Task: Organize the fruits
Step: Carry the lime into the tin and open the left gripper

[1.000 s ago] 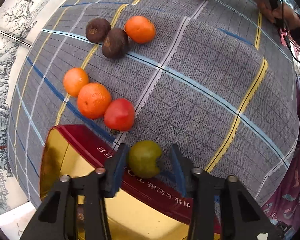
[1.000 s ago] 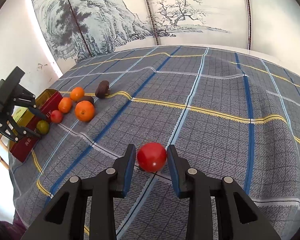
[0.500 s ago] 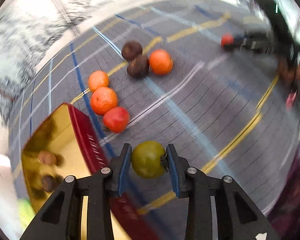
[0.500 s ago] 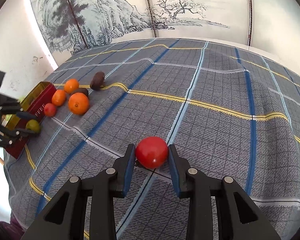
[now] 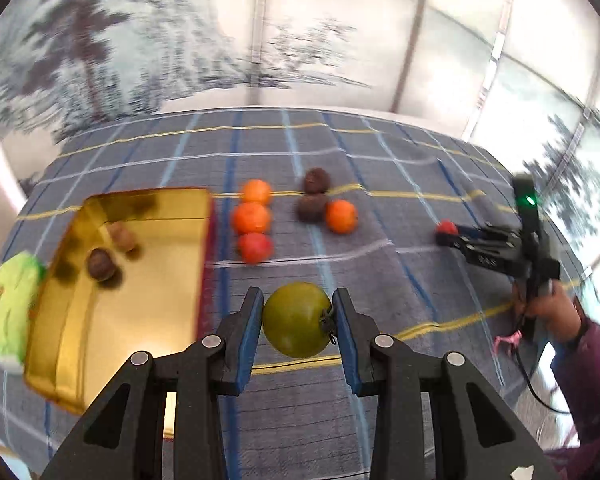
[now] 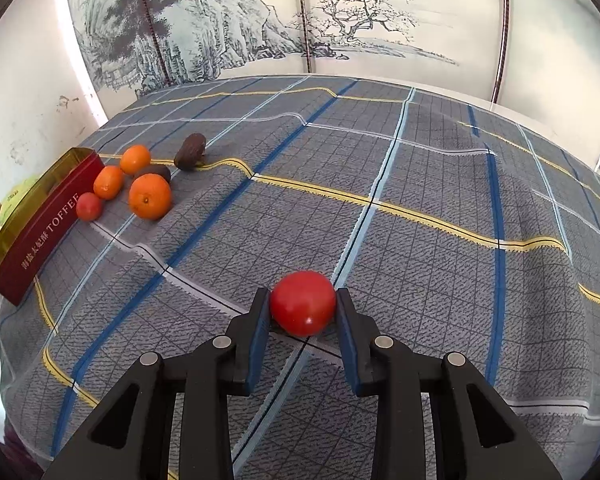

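The left gripper (image 5: 296,320) clamps a green tomato (image 5: 297,319) lifted beside the gold tin (image 5: 148,200); the right gripper (image 6: 302,310) pinches a red tomato (image 6: 302,308) against the cloth (image 6: 420,220) (smooth skins could slip). Farther off wait oranges (image 5: 251,218).

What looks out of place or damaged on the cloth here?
Nothing looks damaged or spilled. The plaid cloth lies in ridges, not flat. Loose oranges, brown fruits and a small tomato sit bunched beside the toffee tin. The left gripper holds a green tomato, the right a red one.
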{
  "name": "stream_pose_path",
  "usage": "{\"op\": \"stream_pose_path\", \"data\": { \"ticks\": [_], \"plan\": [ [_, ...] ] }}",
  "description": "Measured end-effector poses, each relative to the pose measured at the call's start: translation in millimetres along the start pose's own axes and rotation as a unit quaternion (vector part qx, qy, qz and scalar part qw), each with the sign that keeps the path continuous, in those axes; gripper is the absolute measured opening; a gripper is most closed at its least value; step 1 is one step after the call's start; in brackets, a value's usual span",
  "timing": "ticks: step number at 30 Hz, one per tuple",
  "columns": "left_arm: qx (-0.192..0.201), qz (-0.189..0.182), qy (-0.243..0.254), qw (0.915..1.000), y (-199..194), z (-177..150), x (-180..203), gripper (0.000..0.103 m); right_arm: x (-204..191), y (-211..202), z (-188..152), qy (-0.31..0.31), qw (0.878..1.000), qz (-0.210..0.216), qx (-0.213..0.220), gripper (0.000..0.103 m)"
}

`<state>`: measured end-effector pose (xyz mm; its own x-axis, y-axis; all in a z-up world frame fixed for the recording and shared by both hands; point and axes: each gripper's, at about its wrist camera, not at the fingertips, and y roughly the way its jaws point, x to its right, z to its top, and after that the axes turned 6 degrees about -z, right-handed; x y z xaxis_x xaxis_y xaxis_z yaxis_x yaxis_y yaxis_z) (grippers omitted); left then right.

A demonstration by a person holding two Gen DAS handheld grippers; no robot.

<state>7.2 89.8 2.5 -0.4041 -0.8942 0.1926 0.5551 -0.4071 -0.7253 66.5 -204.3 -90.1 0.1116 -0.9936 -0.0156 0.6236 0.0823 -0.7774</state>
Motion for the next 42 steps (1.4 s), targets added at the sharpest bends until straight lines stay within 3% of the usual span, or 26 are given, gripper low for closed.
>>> {"op": "stream_pose_path", "data": {
  "ticks": [8, 14, 33, 42],
  "plan": [
    [0.020, 0.092, -0.027, 0.9952, -13, -4, -40, 0.032, -1, 0, 0, -0.003, 1.000, -0.004, 0.000, 0.033],
    [0.022, 0.128, -0.018, 0.9914, -11, -9, -54, 0.032, -5, 2, 1, -0.010, 1.000, -0.013, -0.001, 0.033],
    [0.012, 0.165, -0.025, 0.9859, 13, -22, -102, 0.032, -11, 3, 2, -0.020, 0.999, -0.025, -0.003, 0.033],
    [0.042, 0.164, -0.028, 0.9851, 16, -22, -127, 0.032, -12, 3, 2, -0.021, 0.999, -0.027, -0.003, 0.033]
  ]
}}
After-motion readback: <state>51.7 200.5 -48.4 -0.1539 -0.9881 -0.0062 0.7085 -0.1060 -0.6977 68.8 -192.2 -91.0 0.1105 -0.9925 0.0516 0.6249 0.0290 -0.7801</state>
